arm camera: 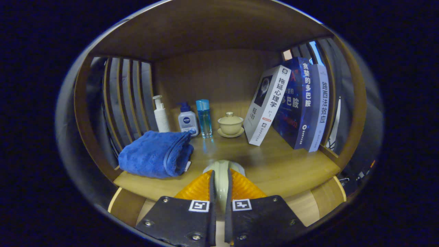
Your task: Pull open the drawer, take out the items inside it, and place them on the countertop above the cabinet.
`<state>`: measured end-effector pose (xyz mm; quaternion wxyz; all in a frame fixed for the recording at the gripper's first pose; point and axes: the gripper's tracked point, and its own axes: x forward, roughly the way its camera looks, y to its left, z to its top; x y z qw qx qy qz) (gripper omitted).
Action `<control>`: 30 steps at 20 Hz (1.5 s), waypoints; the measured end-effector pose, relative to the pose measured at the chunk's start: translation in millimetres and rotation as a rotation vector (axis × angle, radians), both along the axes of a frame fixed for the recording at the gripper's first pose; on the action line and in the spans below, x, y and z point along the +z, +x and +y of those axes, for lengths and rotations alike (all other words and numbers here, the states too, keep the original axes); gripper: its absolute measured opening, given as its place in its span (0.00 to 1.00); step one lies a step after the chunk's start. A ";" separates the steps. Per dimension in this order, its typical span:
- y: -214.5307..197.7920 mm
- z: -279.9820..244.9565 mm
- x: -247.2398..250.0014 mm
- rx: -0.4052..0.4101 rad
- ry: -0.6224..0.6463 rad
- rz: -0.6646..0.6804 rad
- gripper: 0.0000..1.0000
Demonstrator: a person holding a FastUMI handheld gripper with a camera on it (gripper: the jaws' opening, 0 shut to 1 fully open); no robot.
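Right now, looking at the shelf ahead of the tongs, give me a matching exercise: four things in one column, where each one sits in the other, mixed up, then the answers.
Things:
1. folded blue towel
2. clear blue glass bottle
3. cream lidded tea cup on a saucer
4. pale round object

Places:
A. clamped between the tongs
B. between the blue bottle and the leaning white book
C. front of the wooden shelf, in front of the white pump bottle
D. between the blue-capped lotion bottle and the tea cup

Pairs: 1-C, 2-D, 3-B, 4-A
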<state>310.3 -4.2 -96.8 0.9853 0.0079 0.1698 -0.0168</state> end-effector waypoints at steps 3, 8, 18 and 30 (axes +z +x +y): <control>23.2 -3.6 0.4 -0.001 -0.025 -0.021 0.10; 53.7 -5.4 -0.7 -0.016 -0.019 -0.043 0.11; 74.7 -11.7 5.3 -0.066 -0.003 -0.096 0.19; -97.5 52.9 69.4 0.151 -0.138 -0.257 0.97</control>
